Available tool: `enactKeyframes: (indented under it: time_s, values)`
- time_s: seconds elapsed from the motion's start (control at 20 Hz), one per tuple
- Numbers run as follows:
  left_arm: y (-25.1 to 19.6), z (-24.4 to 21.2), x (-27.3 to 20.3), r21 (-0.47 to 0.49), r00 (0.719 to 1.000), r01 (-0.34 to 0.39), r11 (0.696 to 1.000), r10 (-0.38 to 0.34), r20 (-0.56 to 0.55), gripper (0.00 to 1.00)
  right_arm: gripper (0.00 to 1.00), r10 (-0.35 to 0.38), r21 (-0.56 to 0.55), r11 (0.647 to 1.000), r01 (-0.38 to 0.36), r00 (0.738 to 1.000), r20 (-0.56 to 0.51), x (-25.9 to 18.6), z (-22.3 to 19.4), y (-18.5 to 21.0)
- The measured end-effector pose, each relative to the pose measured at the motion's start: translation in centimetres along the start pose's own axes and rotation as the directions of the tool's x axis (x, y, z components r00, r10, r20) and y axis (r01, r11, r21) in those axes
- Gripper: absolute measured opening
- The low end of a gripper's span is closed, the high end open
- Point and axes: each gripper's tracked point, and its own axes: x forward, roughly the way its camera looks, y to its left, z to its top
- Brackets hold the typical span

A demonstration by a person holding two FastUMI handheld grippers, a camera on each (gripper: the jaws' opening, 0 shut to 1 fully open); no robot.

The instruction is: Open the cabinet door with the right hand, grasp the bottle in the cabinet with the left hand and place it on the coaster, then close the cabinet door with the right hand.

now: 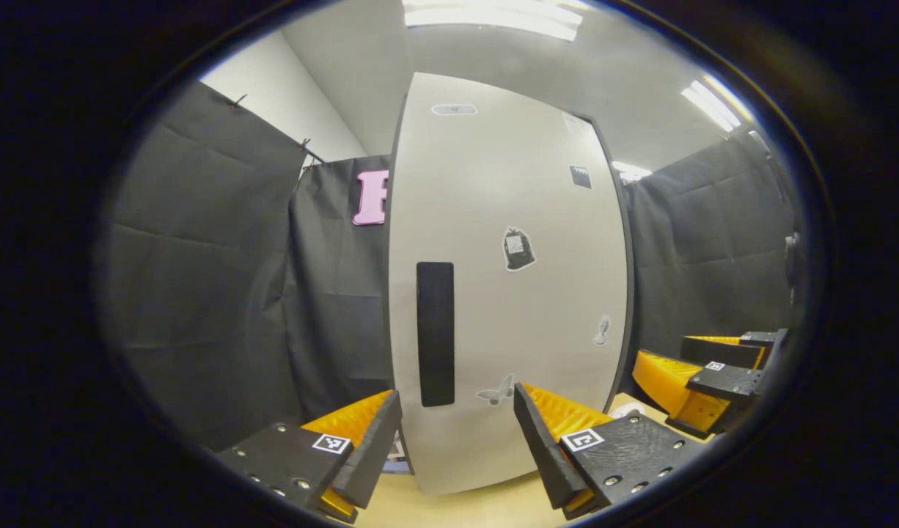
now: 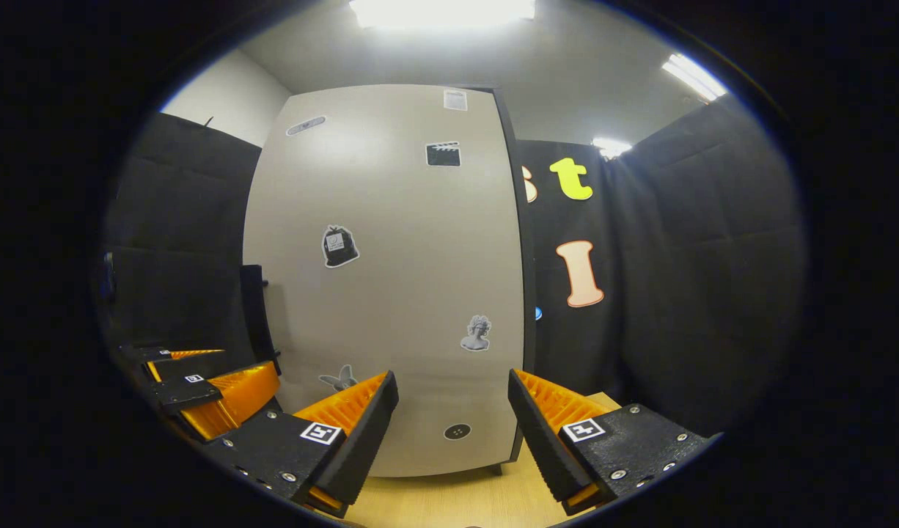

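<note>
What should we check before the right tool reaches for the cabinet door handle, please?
1. Cabinet door shut, ready to be opened: ok.
2. Handle in plain sight, nothing in front of it: ok.
3. Right tool open wide enough to take the handle: ok, fingers spread and holding nothing.
4. Left tool open and holding nothing for the later bottle grasp: ok.
5. Left tool out of the door's swing: not ok, it sits close in front of the door.
6. Bottle and coaster positions: cannot tell with the door shut.
</note>
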Motion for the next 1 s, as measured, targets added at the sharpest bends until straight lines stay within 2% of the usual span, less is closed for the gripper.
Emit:
enactKeyframes:
  time_s: [0.1, 0.35, 0.45, 0.55, 0.6, 0.65, 0.75, 0.8, 1.0]
  values:
    - [-0.2, 0.1, -0.1, -0.002, 1.0, 0.006, 1.0, -0.006, 0.003, 0.88, 0.92, -0.002, 0.001, 1.0, 0.002, 1.0, 0.003, 0.0, 0.1, 0.0]
    - [0.2, -0.1, -0.2, -0.005, 1.0, 0.001, 1.0, -0.001, 0.004, 0.88, 0.94, 0.002, -0.008, 1.0, -0.002, 1.0, 0.005, -0.1, 0.1, -0.1]
    - [0.7, 2.0, -0.5, 0.038, 0.998, -0.029, 0.999, 0.027, 0.059, 0.88, 0.94, 0.014, -0.009, 1.0, -0.014, 1.0, 0.004, -0.1, 0.2, 0.0]
    - [0.3, 2.7, -0.3, 0.05, 0.996, -0.017, 0.999, 0.013, 0.086, 0.91, 0.94, 0.012, -0.009, 1.0, -0.012, 1.0, 0.014, 0.0, 0.5, -0.2]
    - [0.3, 2.6, -0.4, 0.049, 0.996, -0.012, 0.999, 0.008, 0.084, 0.88, 0.94, 0.011, -0.009, 1.0, -0.011, 1.0, 0.019, 0.0, 0.6, -0.2]
    - [0.6, 2.2, -0.4, 0.05, 0.996, -0.019, 0.999, 0.015, 0.084, 0.94, 0.94, 0.01, -0.011, 1.0, -0.01, 1.0, 0.022, 0.0, 0.7, -0.2]
    - [0.5, 2.2, -0.4, 0.038, 0.996, -0.024, 0.999, 0.021, 0.081, 0.94, 0.94, 0.014, -0.016, 1.0, -0.014, 1.0, 0.025, -0.1, 0.9, -0.2]
    - [0.6, 2.1, -0.5, 0.03, 0.997, -0.027, 0.999, 0.024, 0.076, 0.82, 0.94, 0.019, -0.017, 1.0, -0.018, 0.999, 0.026, -0.1, 0.9, -0.1]
    - [0.5, 1.6, -0.3, 0.037, 0.999, -0.019, 0.999, 0.017, 0.052, 0.9, 0.94, 0.01, -0.015, 1.0, -0.009, 1.0, 0.026, 0.0, 0.7, -0.6]
